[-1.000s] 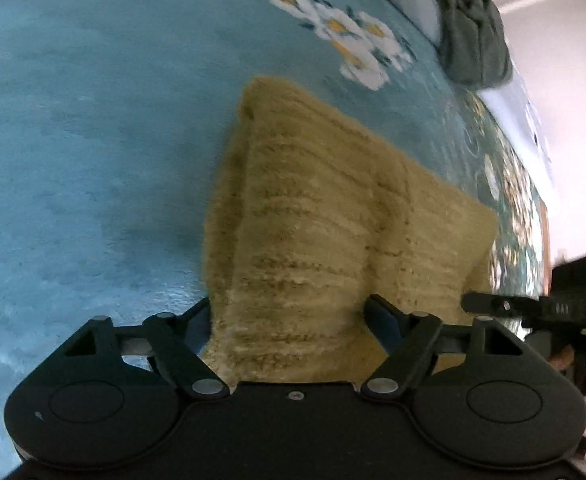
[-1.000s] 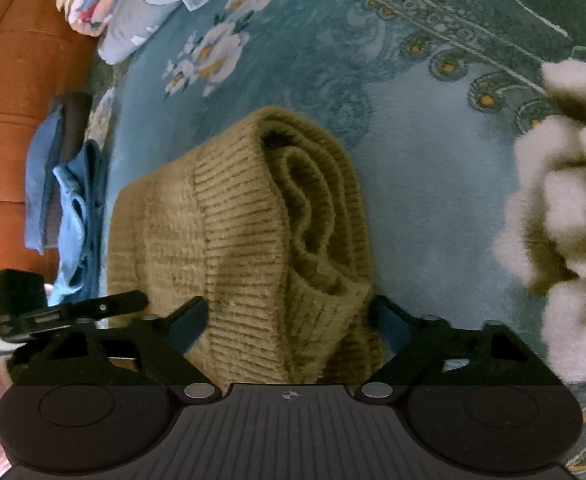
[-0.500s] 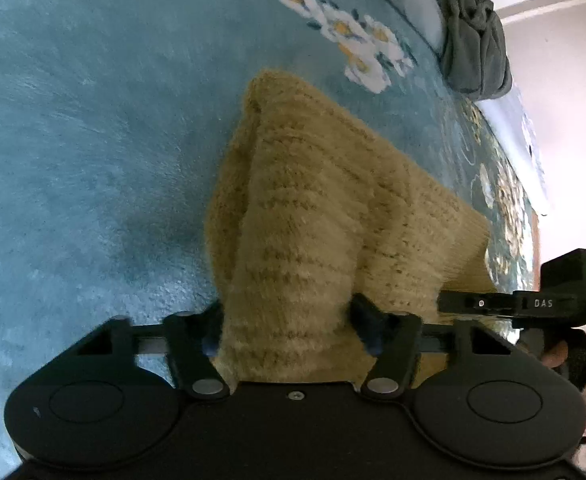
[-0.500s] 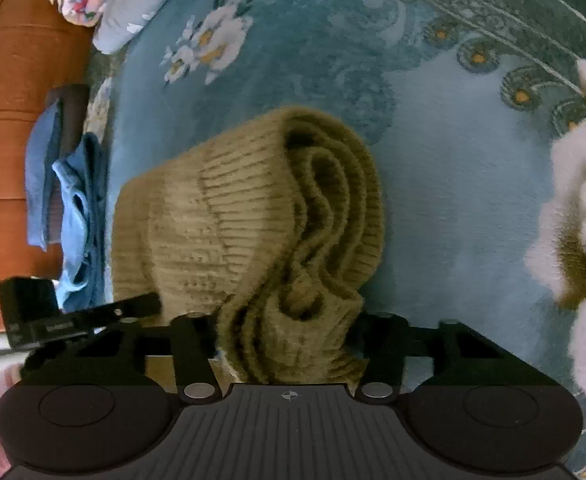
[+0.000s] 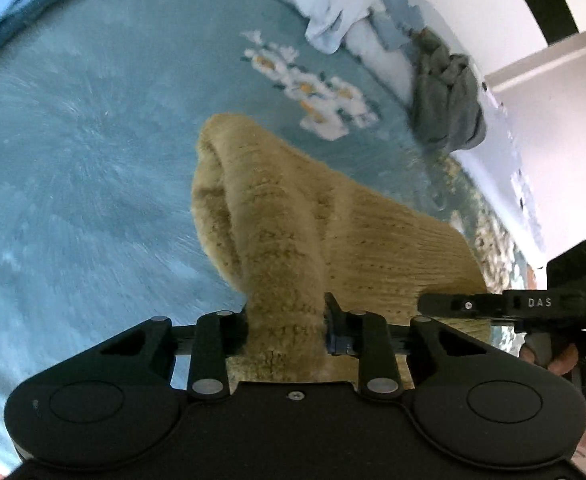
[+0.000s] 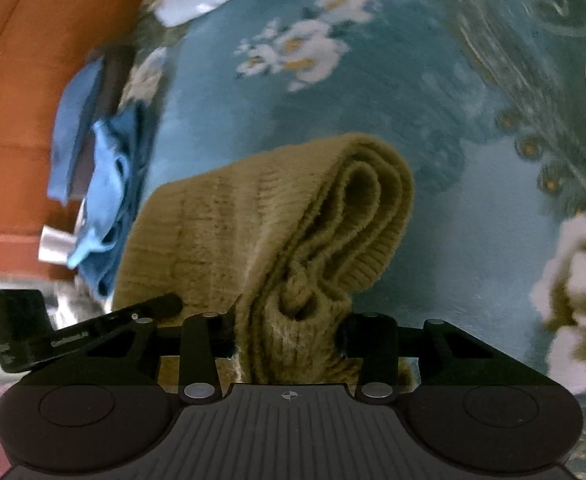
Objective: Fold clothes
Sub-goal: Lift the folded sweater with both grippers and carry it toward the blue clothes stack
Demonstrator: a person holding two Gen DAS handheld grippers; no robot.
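Observation:
A folded mustard knit sweater (image 5: 293, 216) hangs between both grippers above a teal floral carpet (image 5: 73, 168). My left gripper (image 5: 287, 332) is shut on one bunched end of it. My right gripper (image 6: 291, 332) is shut on the other end, where several rolled layers of the sweater (image 6: 293, 216) show. In the left wrist view the right gripper (image 5: 533, 304) appears at the right edge with a person's hand (image 5: 553, 356) on it. In the right wrist view the left gripper (image 6: 53, 332) shows at the lower left. The fingertips are buried in the knit.
A grey garment (image 5: 449, 92) and pale blue clothes (image 5: 333, 4) lie at the carpet's far edge by a white wall. Blue clothes (image 6: 105, 184) are piled by an orange sofa (image 6: 17, 92). A patterned carpet border (image 6: 533, 80) runs on the right.
Both grippers closed from open onto the sweater's ends, and the sweater rose off the carpet, bunching narrower between the fingers.

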